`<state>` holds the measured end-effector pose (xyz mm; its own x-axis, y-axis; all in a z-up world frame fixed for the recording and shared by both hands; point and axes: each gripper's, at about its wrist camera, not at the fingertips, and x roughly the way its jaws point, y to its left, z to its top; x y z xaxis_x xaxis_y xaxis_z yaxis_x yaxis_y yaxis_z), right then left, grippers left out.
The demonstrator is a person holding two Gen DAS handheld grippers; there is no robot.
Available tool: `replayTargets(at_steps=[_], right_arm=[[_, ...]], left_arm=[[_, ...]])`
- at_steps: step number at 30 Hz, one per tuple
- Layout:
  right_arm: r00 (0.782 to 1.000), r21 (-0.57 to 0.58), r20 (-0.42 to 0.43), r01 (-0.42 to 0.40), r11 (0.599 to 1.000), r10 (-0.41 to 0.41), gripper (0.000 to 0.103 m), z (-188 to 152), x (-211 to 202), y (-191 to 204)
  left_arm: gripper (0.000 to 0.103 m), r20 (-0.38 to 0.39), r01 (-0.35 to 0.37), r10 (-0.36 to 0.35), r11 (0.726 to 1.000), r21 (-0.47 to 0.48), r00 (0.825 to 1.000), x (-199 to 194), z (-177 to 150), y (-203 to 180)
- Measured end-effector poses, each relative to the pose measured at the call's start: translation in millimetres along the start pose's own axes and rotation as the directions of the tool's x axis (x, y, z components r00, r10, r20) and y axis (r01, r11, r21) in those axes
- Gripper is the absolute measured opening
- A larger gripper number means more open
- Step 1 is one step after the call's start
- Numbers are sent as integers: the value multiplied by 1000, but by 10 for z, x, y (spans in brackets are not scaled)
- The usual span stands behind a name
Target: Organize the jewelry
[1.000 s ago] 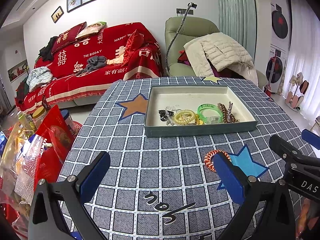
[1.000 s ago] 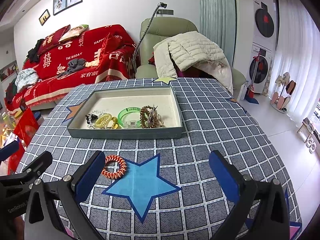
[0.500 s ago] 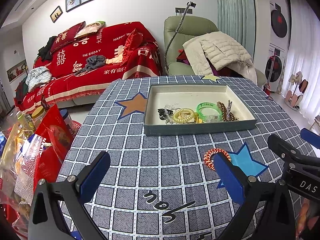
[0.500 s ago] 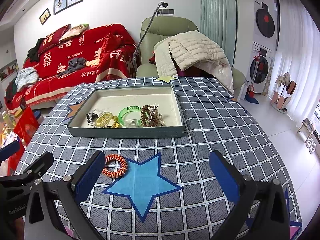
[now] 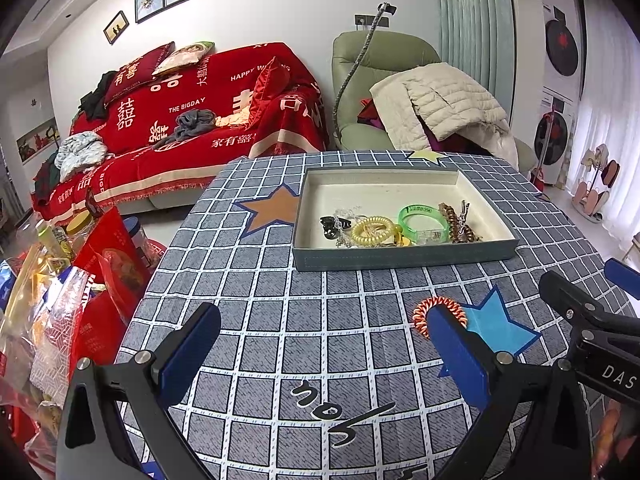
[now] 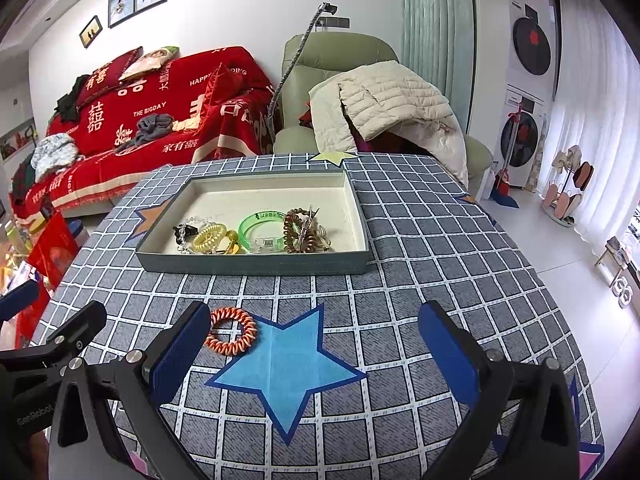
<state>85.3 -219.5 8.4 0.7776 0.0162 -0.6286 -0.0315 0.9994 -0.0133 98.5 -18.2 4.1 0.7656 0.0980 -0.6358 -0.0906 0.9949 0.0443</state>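
Observation:
An orange spiral hair tie (image 6: 232,330) lies on the checked tablecloth by a blue star; in the left wrist view (image 5: 432,309) my right finger partly hides it. A grey-walled tray (image 5: 400,258) (image 6: 256,266) holds a yellow spiral tie (image 5: 371,231), a green bangle (image 6: 262,230), a brown spiral tie with clips (image 6: 300,230) and a black clip (image 5: 329,227). My left gripper (image 5: 324,354) is open and empty above the cloth. My right gripper (image 6: 316,354) is open and empty, its left finger (image 6: 180,354) just left of the orange tie.
Snack bags and bottles (image 5: 52,292) crowd the left edge of the table. A red sofa (image 5: 180,120) and a green armchair with a white jacket (image 6: 384,108) stand behind. The table's right edge (image 6: 560,300) drops to the floor.
Both grippers have crept slightly forward toward the tray. The orange tie and the tray contents have not moved.

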Motion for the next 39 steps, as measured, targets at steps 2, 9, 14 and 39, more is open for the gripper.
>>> replayTargets(at_steps=[2,9,14,39], right_arm=[[1000,1,0,-2,1000,2,103,1,-3,1],[1000,1,-1,-2,1000,2,103,8,-5,3],[1000,-1,0,-3,1000,3,103,-1,-6,11],[1000,0,-5,-4,1000,4,103,-9,-14,39]], left_arm=[[103,1,1,-1,1000,0,1000,-4,-2,2],[103,0,0,0,1000,1,1000,-1,2,1],[103,1,-3,3,1000,2,1000,-4,6,-5],[103,5,9,-9,1000,23,1000,-31,26,-39]])
